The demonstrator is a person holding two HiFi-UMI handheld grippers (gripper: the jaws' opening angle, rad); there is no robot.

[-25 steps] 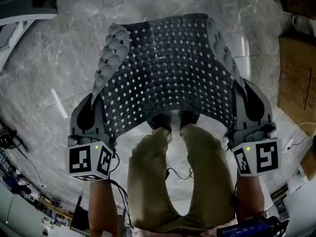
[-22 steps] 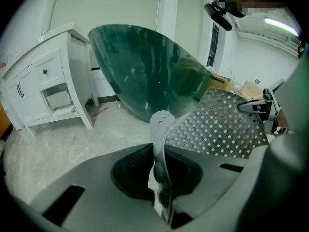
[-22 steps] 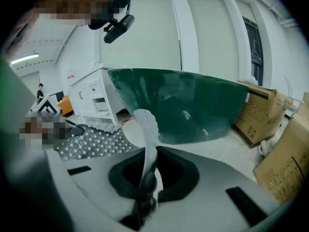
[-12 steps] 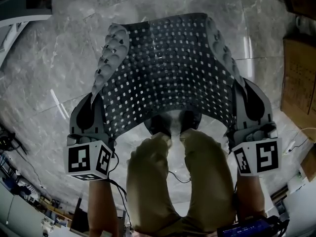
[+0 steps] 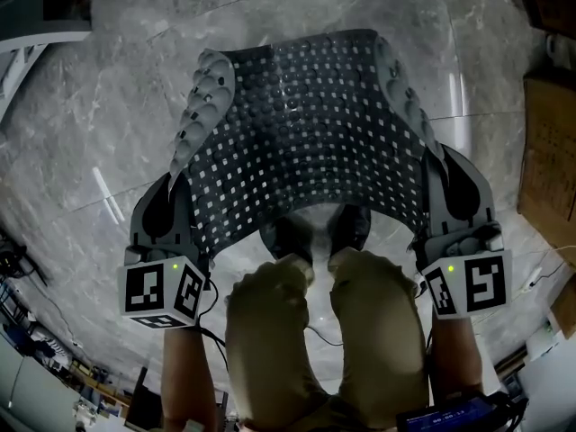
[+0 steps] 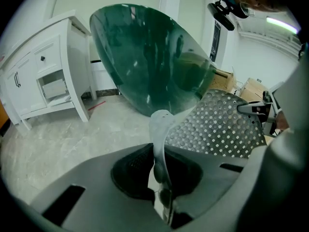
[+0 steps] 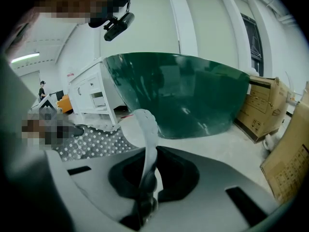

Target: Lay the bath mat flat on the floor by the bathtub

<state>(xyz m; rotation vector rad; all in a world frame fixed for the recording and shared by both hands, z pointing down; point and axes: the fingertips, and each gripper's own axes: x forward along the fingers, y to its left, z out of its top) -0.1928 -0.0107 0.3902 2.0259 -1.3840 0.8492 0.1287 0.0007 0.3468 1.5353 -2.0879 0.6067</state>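
Note:
The bath mat [image 5: 306, 133] is dark, dotted with small square holes and edged with pale rounded bumps. It hangs spread between my two grippers above the marble floor [image 5: 81, 133], sagging in the middle. My left gripper [image 5: 180, 183] is shut on its left edge, my right gripper [image 5: 430, 165] on its right edge. In the left gripper view the mat's pale edge [image 6: 161, 129] stands pinched between the jaws, and the mat's edge [image 7: 146, 134] shows the same way in the right gripper view. The dark green bathtub [image 6: 145, 57] stands just ahead, as the tub [image 7: 193, 95] in the right gripper view confirms.
A white cabinet [image 6: 43, 76] stands left of the tub. Cardboard boxes [image 5: 549, 151] line the right side, close to the tub's end [image 7: 275, 110]. My own legs and shoes [image 5: 315, 232] are under the mat's near edge. Cables and clutter [image 5: 36, 349] lie at the lower left.
Both grippers keep the mat in nearly the same pose. The shoes now show further out from under the mat's near edge, and the boxes have slid towards the right border.

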